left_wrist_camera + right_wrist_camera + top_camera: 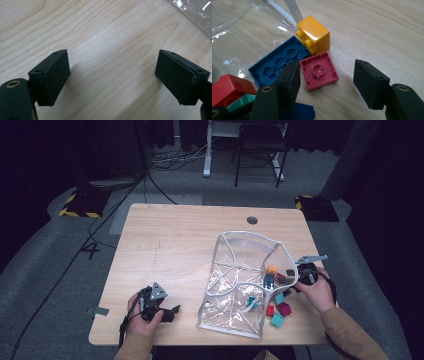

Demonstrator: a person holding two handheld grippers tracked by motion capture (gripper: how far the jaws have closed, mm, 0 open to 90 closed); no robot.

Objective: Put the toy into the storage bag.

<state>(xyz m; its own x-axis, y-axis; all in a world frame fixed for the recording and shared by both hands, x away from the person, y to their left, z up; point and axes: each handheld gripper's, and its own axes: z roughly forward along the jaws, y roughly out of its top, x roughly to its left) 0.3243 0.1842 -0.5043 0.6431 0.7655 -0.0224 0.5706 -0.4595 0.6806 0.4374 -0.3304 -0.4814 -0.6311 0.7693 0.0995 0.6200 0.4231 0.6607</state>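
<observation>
A clear plastic bag [240,285] lies open on the wooden table [175,240], right of centre. Several coloured bricks are scattered at its right side. In the right gripper view a yellow brick [315,33], an upturned blue long brick [278,63] and an upturned pink square brick [319,70] lie together. My right gripper [328,75] hangs low over them, open, with the pink brick partly between its jaws and the right pad well clear of it. My left gripper [112,72] rests open over bare wood near the front left edge [172,312], holding nothing.
A red brick [229,87], a teal one [239,102] and a dark blue piece [299,111] lie close to my right gripper's left jaw. More teal, red and magenta bricks [278,310] lie by the bag's front right. A bag corner [197,12] lies beyond my left gripper.
</observation>
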